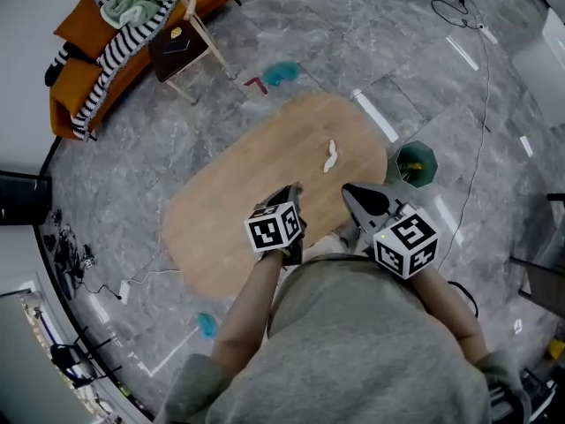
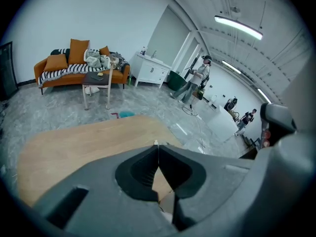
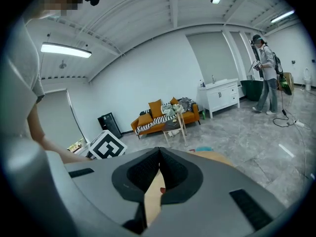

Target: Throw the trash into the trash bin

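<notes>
The floor (image 1: 371,51) was grey marbled tile, and the walls (image 2: 74,19) were plain white. Past the far edge of the oval wooden desk (image 1: 221,219) stood an orange sofa (image 1: 75,82) draped with a striped blanket (image 1: 119,51), with a small side table (image 1: 177,47) just in front. A white cabinet (image 2: 153,72) stood against the wall. Strip lights (image 2: 238,27) glowed on the ceiling.

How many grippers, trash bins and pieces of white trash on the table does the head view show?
Grippers: 2, the left gripper and the right gripper
Trash bin: 1
White trash piece: 1
Total: 4
</notes>
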Motion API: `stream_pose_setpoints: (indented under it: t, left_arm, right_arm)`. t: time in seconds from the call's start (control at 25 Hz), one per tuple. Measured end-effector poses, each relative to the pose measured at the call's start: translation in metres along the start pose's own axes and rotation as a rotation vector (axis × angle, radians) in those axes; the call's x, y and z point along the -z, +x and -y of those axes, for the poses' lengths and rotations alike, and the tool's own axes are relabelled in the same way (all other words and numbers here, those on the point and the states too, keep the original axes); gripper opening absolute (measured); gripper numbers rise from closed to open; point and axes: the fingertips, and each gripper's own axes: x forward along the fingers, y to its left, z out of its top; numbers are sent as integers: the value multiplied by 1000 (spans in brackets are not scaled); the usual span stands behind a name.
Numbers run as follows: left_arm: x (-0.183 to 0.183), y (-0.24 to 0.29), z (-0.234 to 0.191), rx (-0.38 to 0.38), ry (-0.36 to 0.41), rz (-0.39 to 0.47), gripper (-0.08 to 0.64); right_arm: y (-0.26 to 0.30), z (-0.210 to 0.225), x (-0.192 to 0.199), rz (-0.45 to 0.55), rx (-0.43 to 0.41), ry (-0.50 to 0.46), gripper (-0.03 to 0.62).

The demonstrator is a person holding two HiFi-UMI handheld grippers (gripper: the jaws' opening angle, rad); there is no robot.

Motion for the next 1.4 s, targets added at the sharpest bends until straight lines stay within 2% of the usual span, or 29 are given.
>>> stream_pose_setpoints:
  t: [0.32,0.76,1.4]
  left_arm:
    - [2,2,14,34,40,-20,11]
    - [0,11,33,26,44,-14,11]
    - [-3,44,124,28,34,0,12]
  right_arm:
    - [-14,12,2,24,52,29,8]
    - [-29,31,0,34,49,28,9]
    - [-99,100,-4,43,62,32,9]
